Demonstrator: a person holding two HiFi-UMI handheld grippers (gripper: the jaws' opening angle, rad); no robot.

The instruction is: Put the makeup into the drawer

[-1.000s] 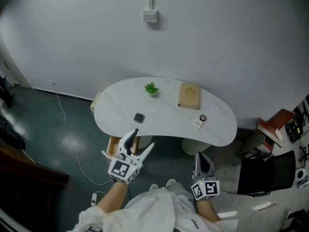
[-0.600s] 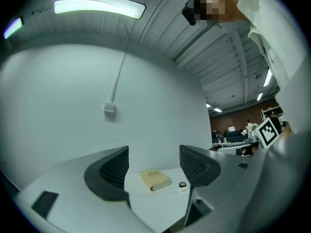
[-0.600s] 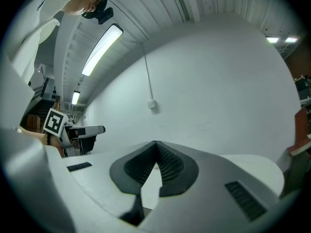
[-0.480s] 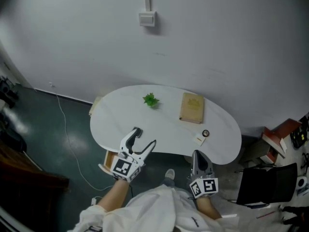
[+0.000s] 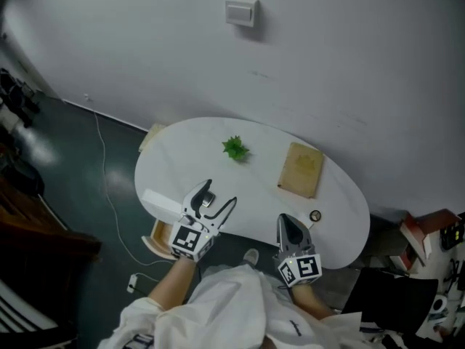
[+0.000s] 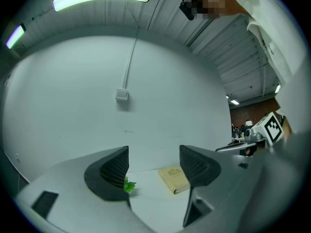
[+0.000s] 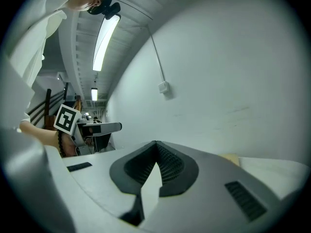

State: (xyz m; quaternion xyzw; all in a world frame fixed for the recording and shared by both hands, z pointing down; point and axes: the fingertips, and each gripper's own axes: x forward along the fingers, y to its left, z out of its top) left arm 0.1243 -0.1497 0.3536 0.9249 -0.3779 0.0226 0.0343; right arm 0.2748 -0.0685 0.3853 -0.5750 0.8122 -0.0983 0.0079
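Observation:
A small dark square makeup compact (image 5: 208,201) lies on the white bean-shaped table (image 5: 182,162) near its front left. My left gripper (image 5: 221,192) hovers over it, open, with the compact by its left finger; whether they touch is unclear. In the left gripper view the left gripper (image 6: 153,166) holds nothing and the compact is hidden. A wood-coloured drawer (image 5: 154,240) stands open under the table's front left edge. My right gripper (image 5: 283,221) is shut and empty at the front edge, and the right gripper (image 7: 156,152) shows its jaws pressed together.
A small green plant (image 5: 235,148) and a tan book (image 5: 301,169) sit toward the back of the table. A small round item (image 5: 314,215) lies near the front right. A white panel (image 5: 161,203) juts out above the drawer. Grey wall and a wall box (image 5: 241,11) lie behind.
My left gripper has moved forward over the table until its open jaws are at the compact. The right gripper has come up to the table's front edge. The head view has shifted.

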